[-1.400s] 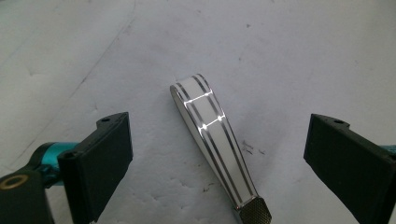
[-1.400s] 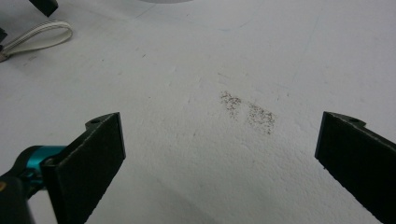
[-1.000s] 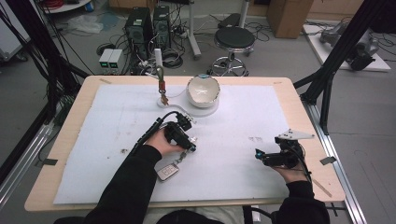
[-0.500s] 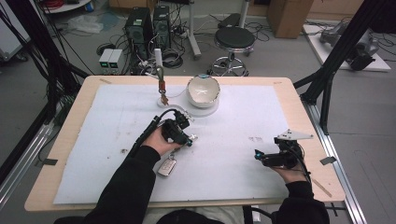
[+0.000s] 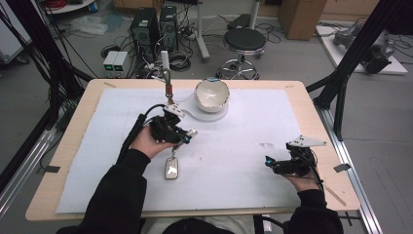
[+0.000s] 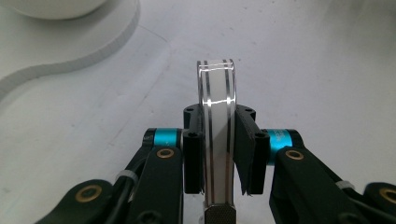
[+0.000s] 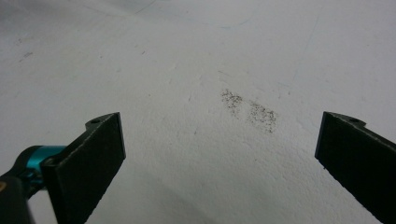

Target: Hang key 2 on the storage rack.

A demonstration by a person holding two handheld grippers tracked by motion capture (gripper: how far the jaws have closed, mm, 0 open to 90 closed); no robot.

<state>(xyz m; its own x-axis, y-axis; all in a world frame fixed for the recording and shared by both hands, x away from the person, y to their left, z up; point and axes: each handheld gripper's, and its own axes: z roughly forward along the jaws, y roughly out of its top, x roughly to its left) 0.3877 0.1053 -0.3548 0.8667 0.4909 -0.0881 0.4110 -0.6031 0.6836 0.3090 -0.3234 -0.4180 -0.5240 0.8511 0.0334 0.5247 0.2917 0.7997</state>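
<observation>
My left gripper (image 5: 186,136) is shut on a shiny metal tool (image 5: 171,168) left of the table's middle. The tool's small scoop-like head hangs below the jaws toward the person, just over the white mat (image 5: 243,122). In the left gripper view the tool's flat polished handle (image 6: 217,121) stands upright, pinched between both pads of the left gripper (image 6: 219,116). My right gripper (image 5: 271,163) rests low at the front right of the mat. In the right gripper view the right gripper (image 7: 219,140) stands wide open over bare mat, nothing between its jaws.
A white bowl (image 5: 212,93) sits on a round white base (image 5: 221,115) at the back middle; the same bowl (image 6: 51,5) and base (image 6: 93,42) lie ahead-left of the left jaws. A thin post with a red clamp (image 5: 167,78) rises left of the bowl. A dark smudge (image 7: 250,112) marks the mat.
The left jaws closed on the metal tool, which lay flat on the mat. The left hand then rose and moved toward the bowl, taking the tool along. The right hand stayed still.
</observation>
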